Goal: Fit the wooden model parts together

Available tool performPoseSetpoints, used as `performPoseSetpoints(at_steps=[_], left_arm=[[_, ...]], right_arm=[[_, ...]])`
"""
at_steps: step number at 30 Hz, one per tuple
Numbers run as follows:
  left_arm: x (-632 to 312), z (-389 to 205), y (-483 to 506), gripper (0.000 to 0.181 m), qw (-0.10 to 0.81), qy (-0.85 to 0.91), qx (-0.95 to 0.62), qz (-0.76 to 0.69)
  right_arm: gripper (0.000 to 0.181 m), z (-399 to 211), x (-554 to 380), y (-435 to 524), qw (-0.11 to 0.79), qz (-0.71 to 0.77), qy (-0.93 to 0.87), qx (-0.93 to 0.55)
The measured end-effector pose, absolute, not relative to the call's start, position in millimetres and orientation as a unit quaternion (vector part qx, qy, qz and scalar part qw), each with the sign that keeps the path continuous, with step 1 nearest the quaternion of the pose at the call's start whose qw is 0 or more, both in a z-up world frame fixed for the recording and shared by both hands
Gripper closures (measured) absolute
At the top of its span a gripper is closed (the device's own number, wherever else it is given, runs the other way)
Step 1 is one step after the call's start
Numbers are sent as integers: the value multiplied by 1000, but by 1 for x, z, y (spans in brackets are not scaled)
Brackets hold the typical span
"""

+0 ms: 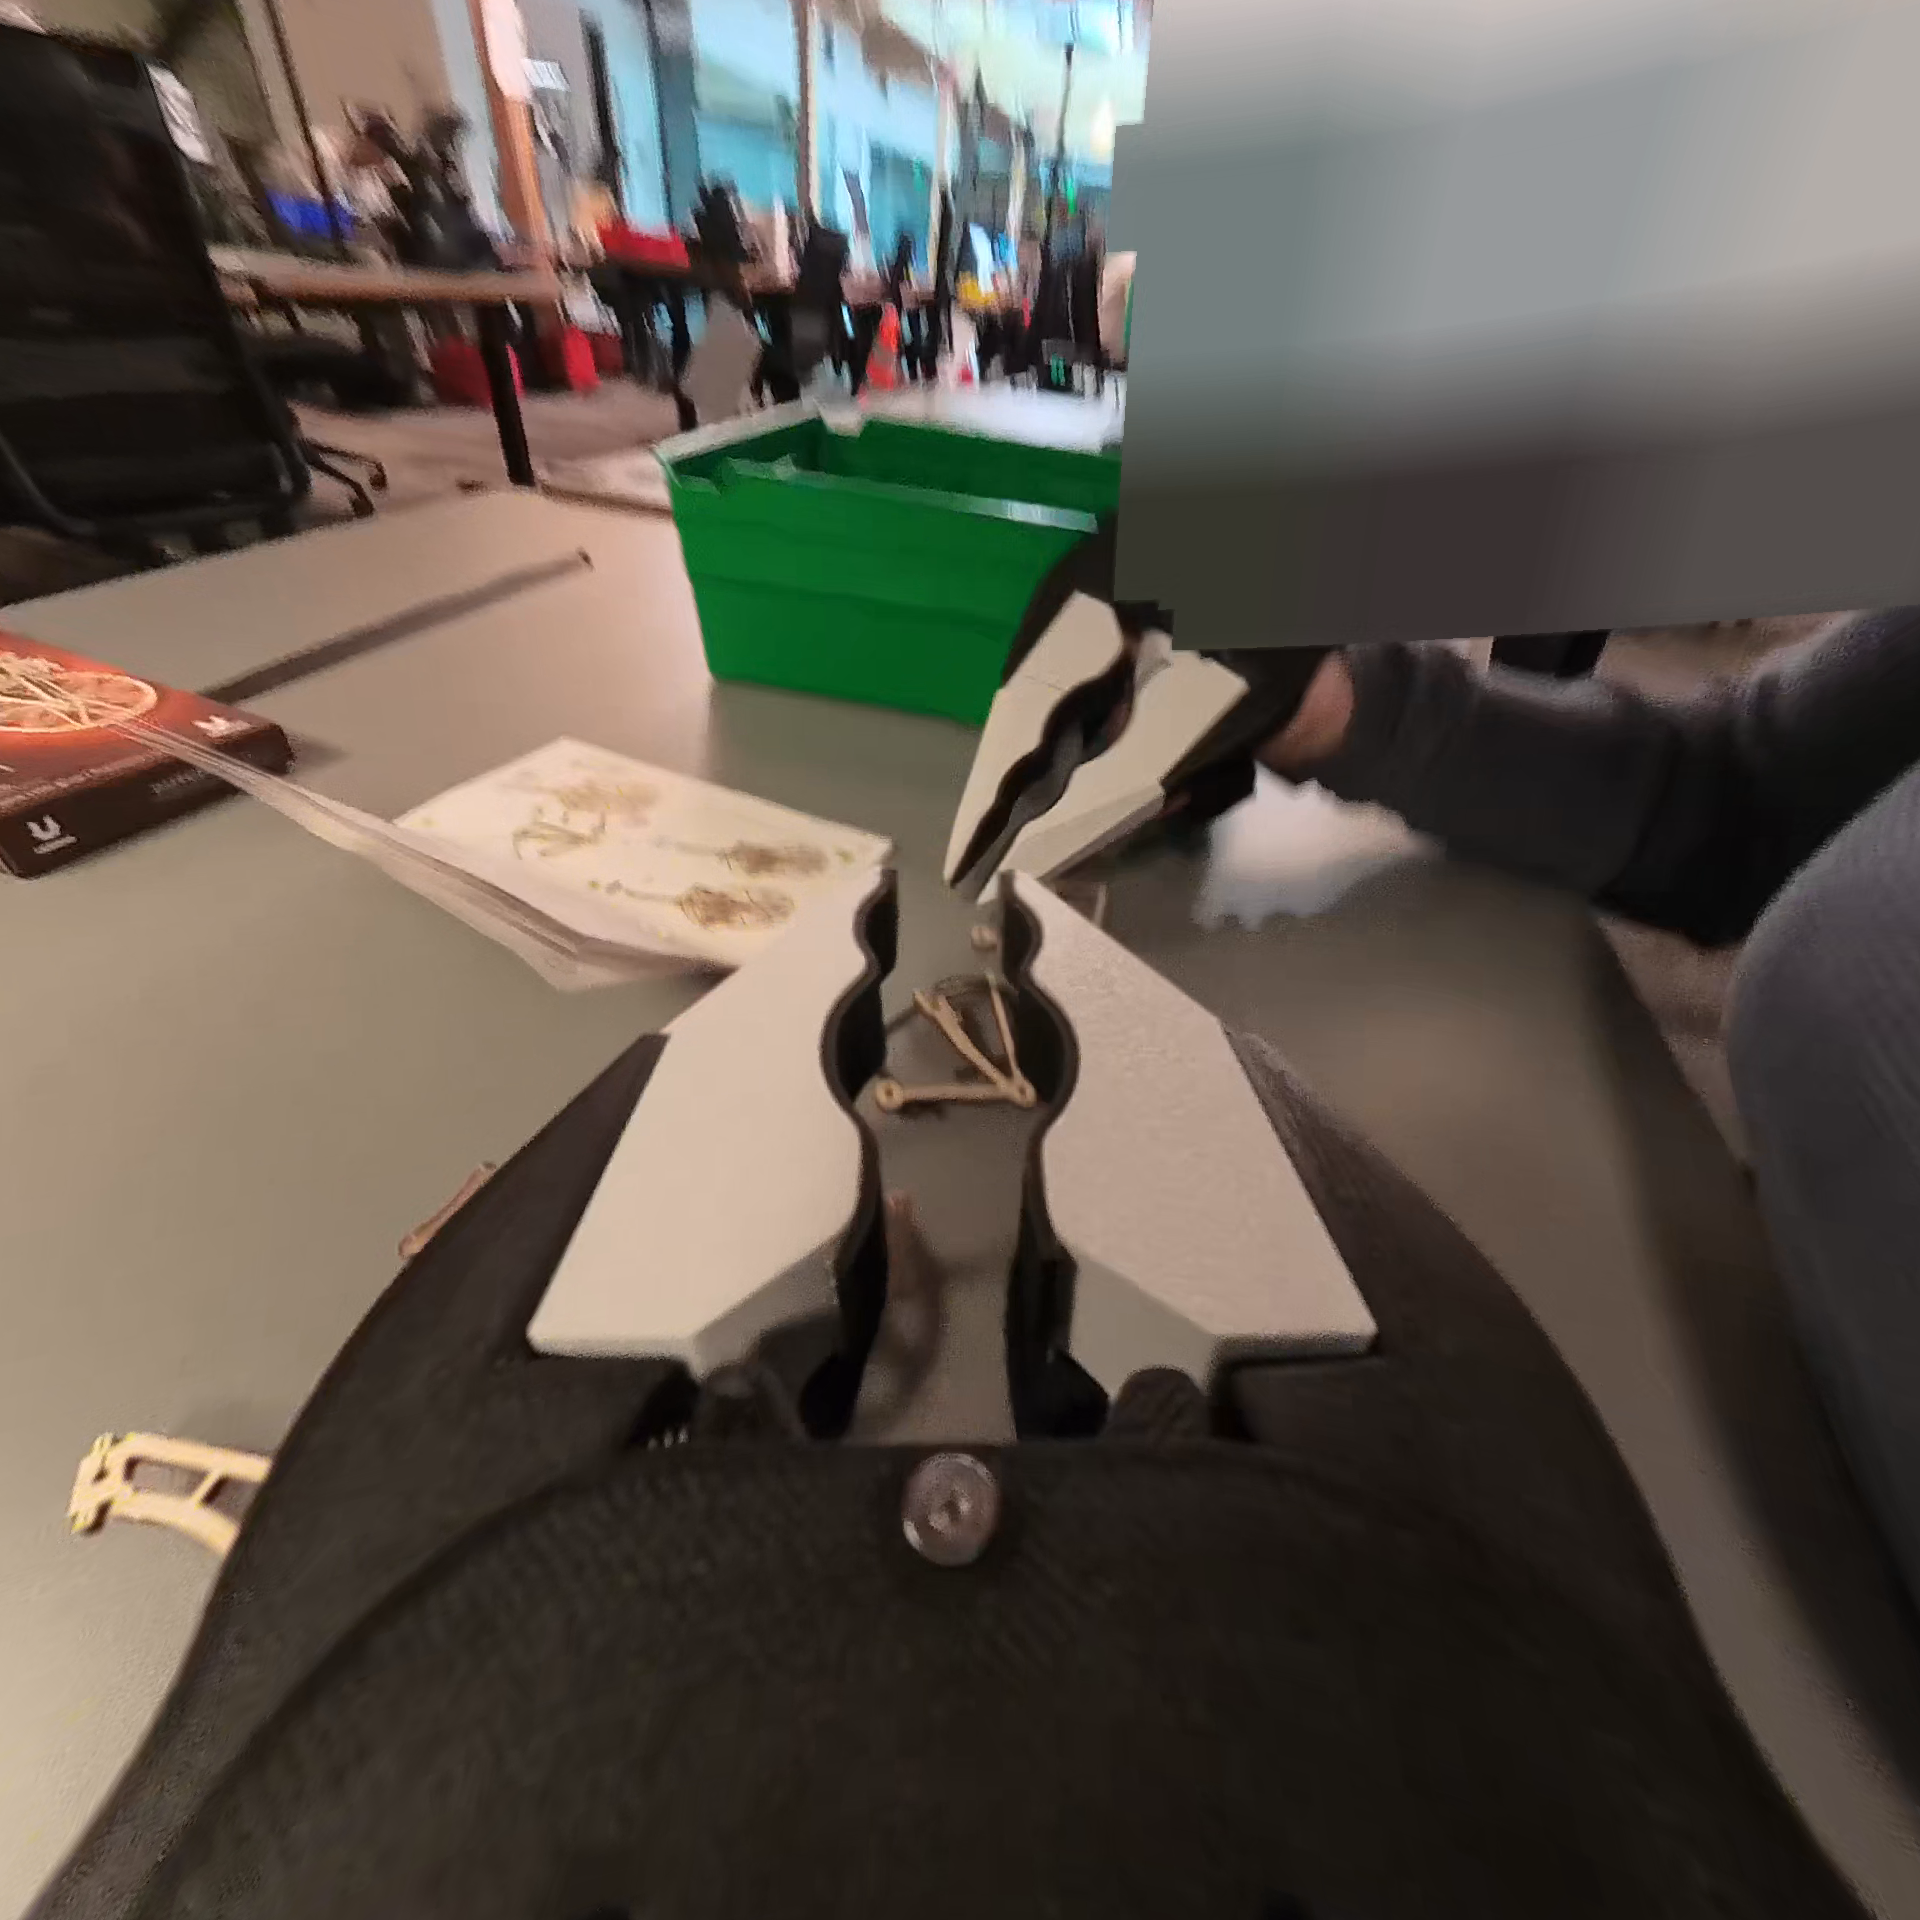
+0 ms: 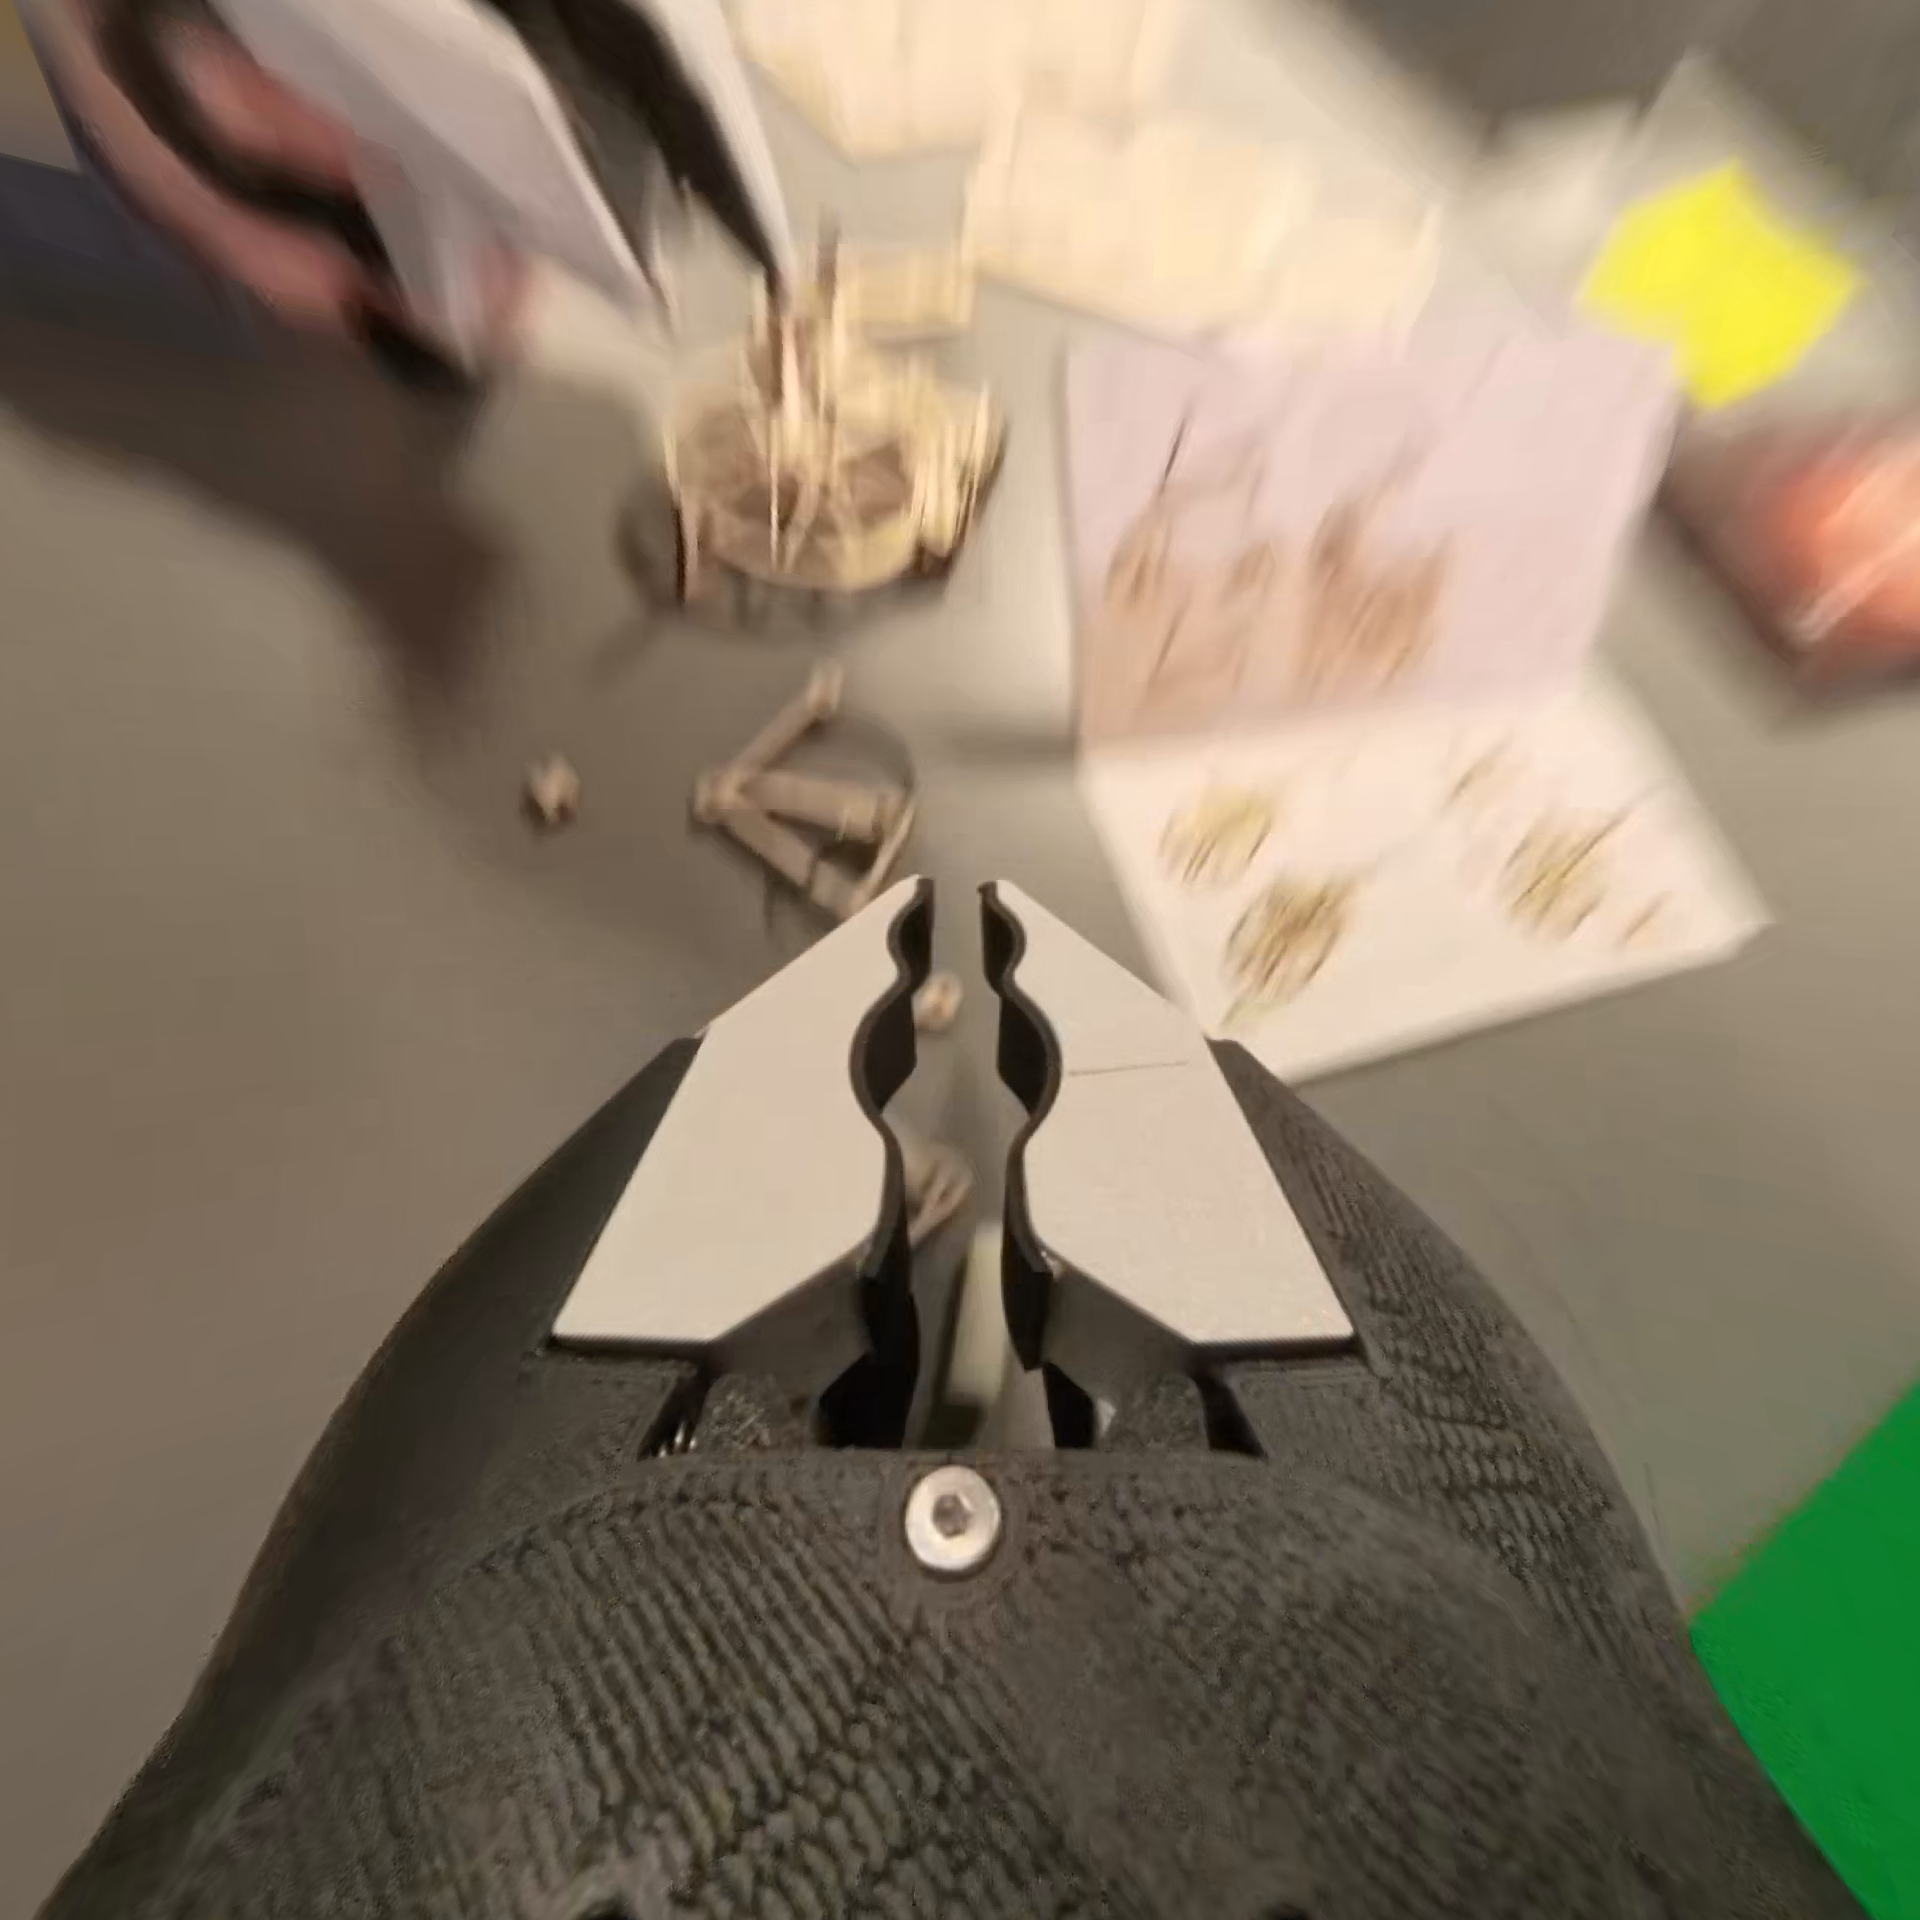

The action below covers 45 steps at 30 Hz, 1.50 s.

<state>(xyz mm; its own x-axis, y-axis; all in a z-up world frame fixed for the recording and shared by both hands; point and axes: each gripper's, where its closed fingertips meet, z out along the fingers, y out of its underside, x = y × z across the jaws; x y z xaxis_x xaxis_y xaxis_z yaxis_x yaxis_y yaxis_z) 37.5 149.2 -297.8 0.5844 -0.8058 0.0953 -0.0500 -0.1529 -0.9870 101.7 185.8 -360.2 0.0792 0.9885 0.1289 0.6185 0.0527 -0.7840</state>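
My left gripper [image 1: 951, 883] is open and empty, low over the grey table [image 1: 312, 1091]. Thin wooden strut pieces [image 1: 961, 1044] lie on the table between its fingers. My right gripper [image 1: 968, 875] points down from the right, and its tips sit just in front of the left gripper's tips. In the blurred right wrist view my right gripper [image 2: 956, 891] stands open by a narrow gap with nothing held. Ahead of it lie loose wooden sticks [image 2: 800, 810] and a round wooden model [image 2: 831, 488]. The left gripper [image 2: 717, 275] hangs just beyond the model.
A green bin [image 1: 883, 582] stands behind the work spot and shows in the right wrist view [image 2: 1818, 1662]. An open booklet [image 1: 644, 842] and a dark box [image 1: 104, 748] lie left. A pale wooden part [image 1: 156, 1486] lies near left. Wooden sheets [image 2: 1091, 156] and a yellow note [image 2: 1714, 291] lie far.
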Motion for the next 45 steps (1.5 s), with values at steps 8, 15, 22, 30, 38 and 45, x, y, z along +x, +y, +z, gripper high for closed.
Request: performPoseSetpoints(at_steps=[8, 15, 22, 30, 38, 45], left_arm=[[37, -325, 128, 146, 500, 370, -730, -284], [37, -334, 123, 130, 469, 379, -748, -277], [48, -327, 109, 118, 461, 394, -722, -333], [50, -331, 103, 112, 464, 426, -711, -313], [48, -326, 109, 111, 499, 412, -697, -310], [47, -337, 104, 107, 454, 432, -717, -306]], right_arm=[[174, -373, 110, 169, 295, 252, -629, -674], [180, -380, 112, 171, 284, 229, -628, -688], [181, -357, 100, 93, 180, 408, -650, -616], [180, -381, 94, 71, 123, 387, -666, -626], [167, -377, 109, 92, 212, 319, -682, -623], [169, -376, 109, 73, 236, 321, -681, -614]])
